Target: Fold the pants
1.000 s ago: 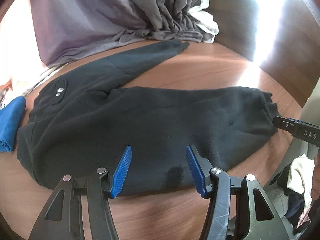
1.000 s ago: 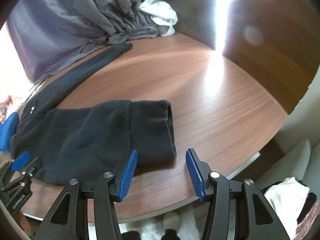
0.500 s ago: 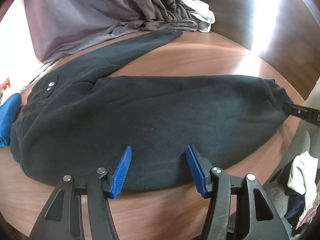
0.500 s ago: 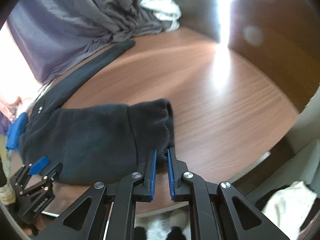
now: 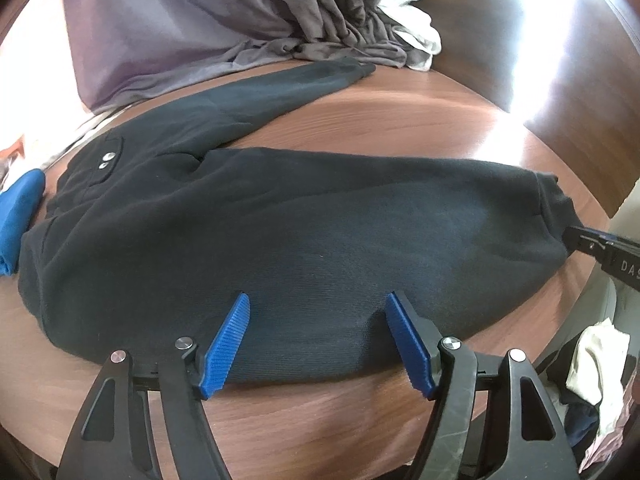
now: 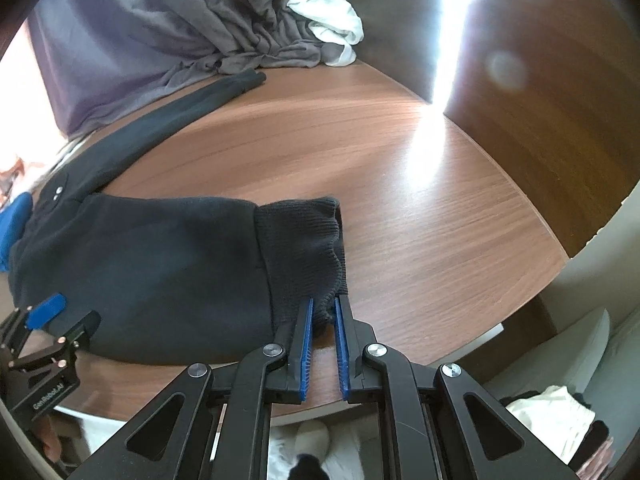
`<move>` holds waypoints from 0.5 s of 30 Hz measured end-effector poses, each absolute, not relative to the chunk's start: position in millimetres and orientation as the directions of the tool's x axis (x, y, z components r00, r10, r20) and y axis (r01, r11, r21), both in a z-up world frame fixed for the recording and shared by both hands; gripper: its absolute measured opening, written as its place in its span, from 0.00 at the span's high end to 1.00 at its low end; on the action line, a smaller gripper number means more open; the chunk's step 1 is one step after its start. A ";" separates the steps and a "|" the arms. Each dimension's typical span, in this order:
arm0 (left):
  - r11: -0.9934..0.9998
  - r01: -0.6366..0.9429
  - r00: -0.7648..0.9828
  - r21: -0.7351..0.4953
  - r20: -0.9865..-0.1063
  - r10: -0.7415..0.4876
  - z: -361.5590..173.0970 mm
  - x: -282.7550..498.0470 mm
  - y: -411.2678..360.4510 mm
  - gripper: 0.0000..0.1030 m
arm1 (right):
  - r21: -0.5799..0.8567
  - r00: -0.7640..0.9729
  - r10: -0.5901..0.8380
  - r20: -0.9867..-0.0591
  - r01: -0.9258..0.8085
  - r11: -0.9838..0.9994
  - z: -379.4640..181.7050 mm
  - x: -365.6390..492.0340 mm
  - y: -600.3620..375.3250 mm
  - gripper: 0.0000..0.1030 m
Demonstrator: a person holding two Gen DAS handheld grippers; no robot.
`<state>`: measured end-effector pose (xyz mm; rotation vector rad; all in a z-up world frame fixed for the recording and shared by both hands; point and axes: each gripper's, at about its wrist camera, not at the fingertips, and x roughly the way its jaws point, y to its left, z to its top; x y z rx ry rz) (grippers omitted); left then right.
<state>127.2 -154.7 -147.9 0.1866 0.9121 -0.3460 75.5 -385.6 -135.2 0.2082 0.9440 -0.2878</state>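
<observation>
Blue ribbed pads line the right tongs (image 6: 323,312), which are pinched narrow on the ribbed cuff (image 6: 304,248) of the black pants (image 6: 160,264), gripping its near corner just above the counter (image 6: 420,200). From the left camera these same tongs (image 5: 580,238) show only as a black tip meeting the cuff (image 5: 554,208) at the far right of the garment.

The left tongs (image 5: 318,326) stand wide apart, hovering over the near edge of the pants (image 5: 300,240) at about the middle of the leg; whether the pads touch the fabric I cannot tell. In the right camera they (image 6: 60,316) appear at the lower left, over the near hem of the pants.

One leg lies flat along the front of the wooden counter (image 5: 420,120), cuff to the right and waist to the left, where two small metal snaps (image 5: 106,160) glint. The other leg (image 5: 280,92) angles away toward the back, its end reaching a heap of grey cloth (image 5: 240,20). A white garment (image 5: 416,40) sits just beside that heap. A blue cloth (image 5: 18,216) lies at the left, touching the waist end. Strong glare falls across the counter's right side.
</observation>
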 end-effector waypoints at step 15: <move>0.978 0.210 0.676 0.014 -0.724 -0.135 -97.6 124.6 -92.8 0.24 | -0.018 0.584 -0.229 -0.779 0.344 0.939 -98.7 76.3 -358.5 0.56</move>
